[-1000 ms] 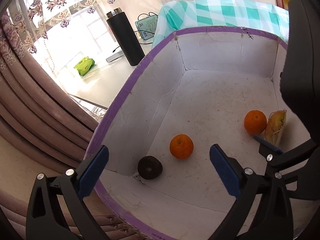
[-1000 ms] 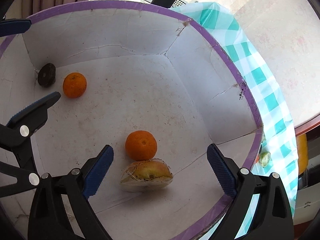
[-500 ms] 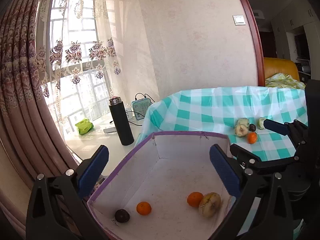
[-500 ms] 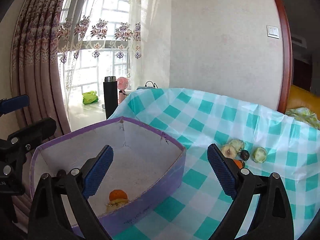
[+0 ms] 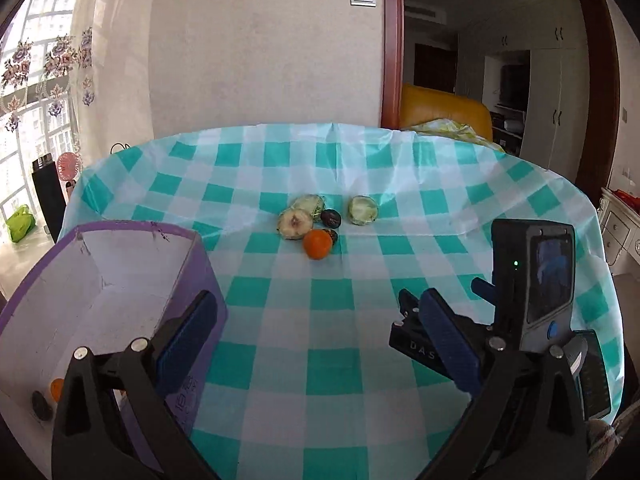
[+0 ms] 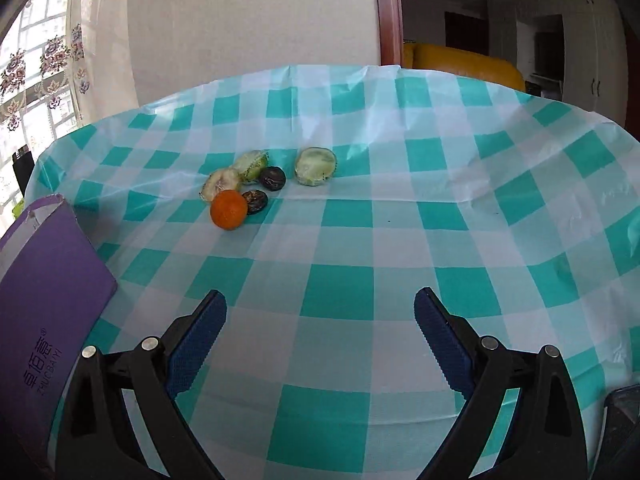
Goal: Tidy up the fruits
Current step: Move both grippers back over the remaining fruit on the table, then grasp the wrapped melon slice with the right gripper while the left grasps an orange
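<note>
A cluster of fruit lies mid-table on the checked cloth: an orange [image 5: 317, 243] [image 6: 229, 209], two dark round fruits [image 6: 272, 178], and wrapped pale fruit halves [image 5: 295, 223] [image 6: 316, 166]. A purple box [image 5: 108, 280] [image 6: 48, 304] stands at the left; an orange and a dark fruit [image 5: 41, 405] show in its near corner. My left gripper [image 5: 316, 344] is open and empty, above the table beside the box. My right gripper [image 6: 320, 344] is open and empty, short of the fruit; it also shows in the left wrist view [image 5: 440, 332].
The table with its teal checked cloth [image 6: 340, 288] fills both views. A black flask [image 5: 49, 196] and a green packet [image 5: 19, 224] sit on a side surface at far left. A yellow sofa [image 5: 444, 112] is behind the table.
Both grippers have lifted out of the box and swung right to face the fruit on the table. Both stay open and empty.
</note>
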Available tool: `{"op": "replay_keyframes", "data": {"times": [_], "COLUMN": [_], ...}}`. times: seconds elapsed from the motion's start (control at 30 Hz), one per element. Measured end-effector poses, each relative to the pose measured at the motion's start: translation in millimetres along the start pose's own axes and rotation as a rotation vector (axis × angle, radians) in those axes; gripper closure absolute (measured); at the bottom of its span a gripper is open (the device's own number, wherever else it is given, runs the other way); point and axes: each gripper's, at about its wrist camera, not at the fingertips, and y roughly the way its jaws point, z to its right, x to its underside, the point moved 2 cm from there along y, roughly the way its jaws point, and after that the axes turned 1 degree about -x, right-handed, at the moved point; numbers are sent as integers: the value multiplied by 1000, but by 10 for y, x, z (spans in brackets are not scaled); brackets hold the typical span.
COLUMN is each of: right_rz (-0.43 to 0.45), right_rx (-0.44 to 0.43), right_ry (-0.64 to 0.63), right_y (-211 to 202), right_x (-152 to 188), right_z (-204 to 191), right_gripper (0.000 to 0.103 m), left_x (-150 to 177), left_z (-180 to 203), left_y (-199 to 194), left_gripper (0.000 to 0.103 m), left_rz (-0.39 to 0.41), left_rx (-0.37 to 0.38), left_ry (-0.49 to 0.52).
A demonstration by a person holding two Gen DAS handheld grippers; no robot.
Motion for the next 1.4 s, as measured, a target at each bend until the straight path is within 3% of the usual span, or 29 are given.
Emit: {"op": "replay_keyframes", "data": {"times": [0.13, 0.3, 0.4, 0.47, 0.53, 0.67, 0.77, 1.17, 1.4], "right_rz": [-44, -47, -49, -70, -96, -143, -154, -197, -223], "right_rx": [33, 82, 58, 41, 12, -63, -60, -52, -69], "right_ry": [92, 62, 15, -8, -18, -17, 21, -11, -54], "right_y": [146, 278, 412, 542, 678, 939, 1123, 1948, 2213], "right_x": [25, -70, -183, -259, -329, -466, -600, -1167, -1301], "right_z": [280, 282, 223, 197, 178, 156, 223, 115, -120], "right_gripper": [11, 11, 12, 21, 22, 23, 24, 24, 24], "left_x": [57, 51, 58, 64, 72, 73, 36, -113, -209], "left_z": [-79, -160, -222, -272, -327, -424, -452, -353, -309], "left_y": [659, 1272, 1487, 1600, 1690, 1877, 2010, 2283, 2453], "left_gripper": [2, 2, 2, 2, 2, 2, 2, 2, 3], "left_rz": [-108, -185, -188, -190, -203, -258, -274, -301, -318], "left_rx": [-28, -52, -73, -95, -110, -96, -64, -59, -75], "left_ry": [-119, -206, -241, -255, -276, -334, -362, -305, -273]}}
